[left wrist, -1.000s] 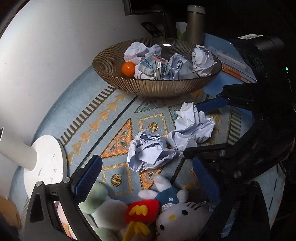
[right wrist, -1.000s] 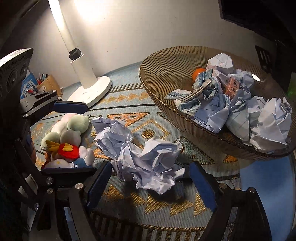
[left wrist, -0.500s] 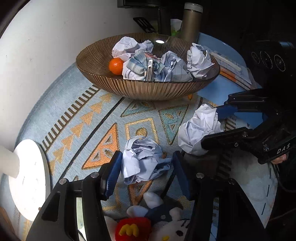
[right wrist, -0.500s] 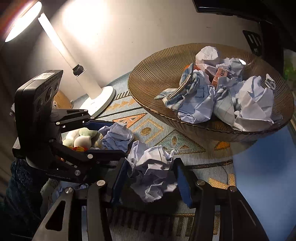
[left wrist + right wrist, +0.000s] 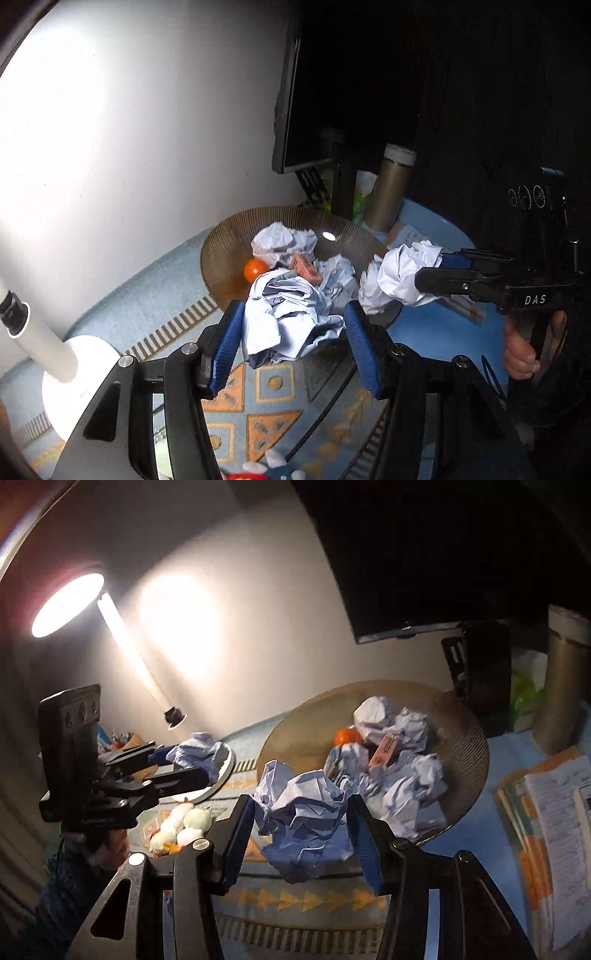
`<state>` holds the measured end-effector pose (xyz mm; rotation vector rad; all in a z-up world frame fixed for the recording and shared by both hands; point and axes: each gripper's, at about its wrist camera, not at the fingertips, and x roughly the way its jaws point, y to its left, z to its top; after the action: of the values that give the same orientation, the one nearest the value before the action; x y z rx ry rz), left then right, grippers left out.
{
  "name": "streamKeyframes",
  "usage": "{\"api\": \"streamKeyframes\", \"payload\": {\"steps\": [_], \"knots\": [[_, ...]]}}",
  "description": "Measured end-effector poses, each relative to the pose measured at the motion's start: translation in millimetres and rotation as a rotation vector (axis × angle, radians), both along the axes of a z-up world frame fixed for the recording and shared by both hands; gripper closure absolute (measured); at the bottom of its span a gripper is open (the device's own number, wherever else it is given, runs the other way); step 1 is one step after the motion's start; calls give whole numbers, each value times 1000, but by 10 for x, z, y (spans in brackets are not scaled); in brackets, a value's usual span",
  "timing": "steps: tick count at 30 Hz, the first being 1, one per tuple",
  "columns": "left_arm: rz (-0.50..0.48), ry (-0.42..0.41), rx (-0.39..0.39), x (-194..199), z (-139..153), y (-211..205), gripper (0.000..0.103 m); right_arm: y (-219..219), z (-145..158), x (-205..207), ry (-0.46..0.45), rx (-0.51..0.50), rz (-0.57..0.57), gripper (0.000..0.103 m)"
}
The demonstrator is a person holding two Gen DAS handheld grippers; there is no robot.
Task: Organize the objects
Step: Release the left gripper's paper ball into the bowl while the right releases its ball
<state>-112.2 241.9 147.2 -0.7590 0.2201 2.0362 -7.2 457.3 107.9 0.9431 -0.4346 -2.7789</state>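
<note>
Both wads up off the mat.
I have the left gripper clamped on one paper wad, the right gripper on another wad; both were wide open a second ago. Bowl sits mid-frame behind them; the drop comes next, I judge.

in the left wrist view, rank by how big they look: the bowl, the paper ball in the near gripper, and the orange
1. bowl, though partly hidden
2. paper ball, enlarged by nearness to the camera, so its true size against the bowl is unsure
3. orange, clearly smallest
</note>
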Motion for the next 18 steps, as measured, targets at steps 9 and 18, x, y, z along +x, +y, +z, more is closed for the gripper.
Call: {"api": "streamKeyframes", "payload": {"steps": [9,18], "knots": [[114,-63,-12,-481,-164,499,50,492,38,-726,-38,-75,-176,52],[160,-97,-70,-571,-391,682,18,484,-97,-956,-64,-39,-184,33]]}}
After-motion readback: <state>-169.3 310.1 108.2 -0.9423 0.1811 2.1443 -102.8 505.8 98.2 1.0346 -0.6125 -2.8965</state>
